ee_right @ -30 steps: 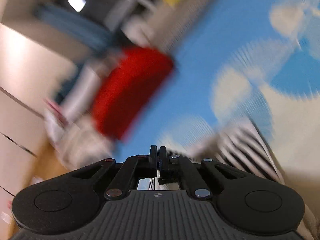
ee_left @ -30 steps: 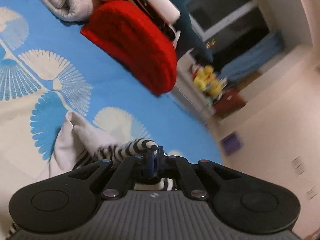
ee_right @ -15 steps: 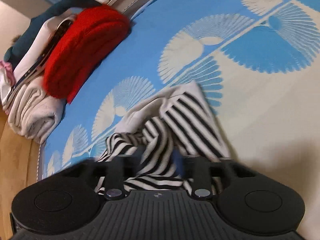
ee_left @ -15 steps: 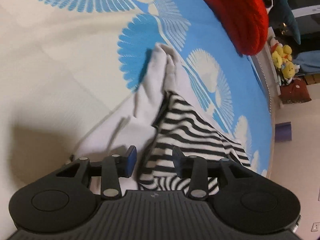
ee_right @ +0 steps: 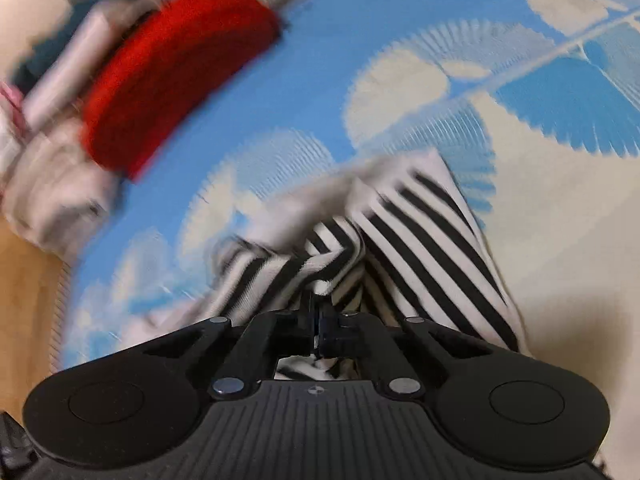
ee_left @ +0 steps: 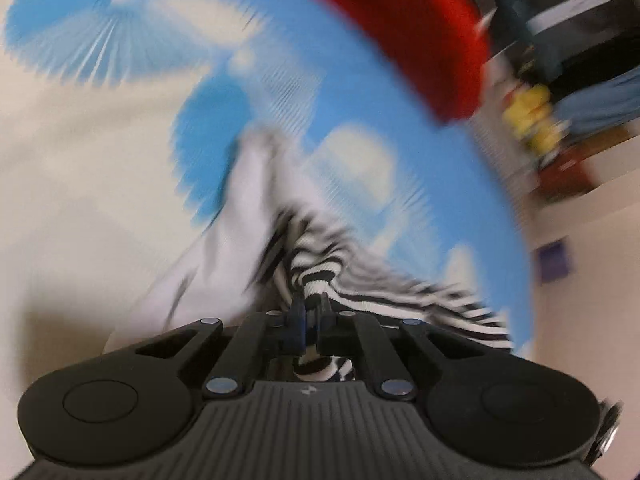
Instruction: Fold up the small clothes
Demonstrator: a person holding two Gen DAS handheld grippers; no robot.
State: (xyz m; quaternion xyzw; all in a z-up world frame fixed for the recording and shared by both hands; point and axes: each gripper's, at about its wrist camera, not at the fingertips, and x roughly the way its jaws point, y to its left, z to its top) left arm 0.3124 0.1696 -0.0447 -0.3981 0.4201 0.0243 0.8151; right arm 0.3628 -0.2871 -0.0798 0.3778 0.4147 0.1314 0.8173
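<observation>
garment (ee_right: 420,232) on bedspread (ee_right: 540,200) | knit item (ee_right: 172,80) behind it, beside folded pile (ee_right: 52,184)

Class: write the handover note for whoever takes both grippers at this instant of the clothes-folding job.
Left gripper: shut on a bunched fold of the striped garment.
Right gripper: shut on another fold of the striped garment.
The garment lies crumpled on the blue patterned bedspread, its white part spread to one side. A red knit item sits by a clothes pile at the far edge.
Done: both grips taken.
Left: spread it flat, fold it.
</observation>
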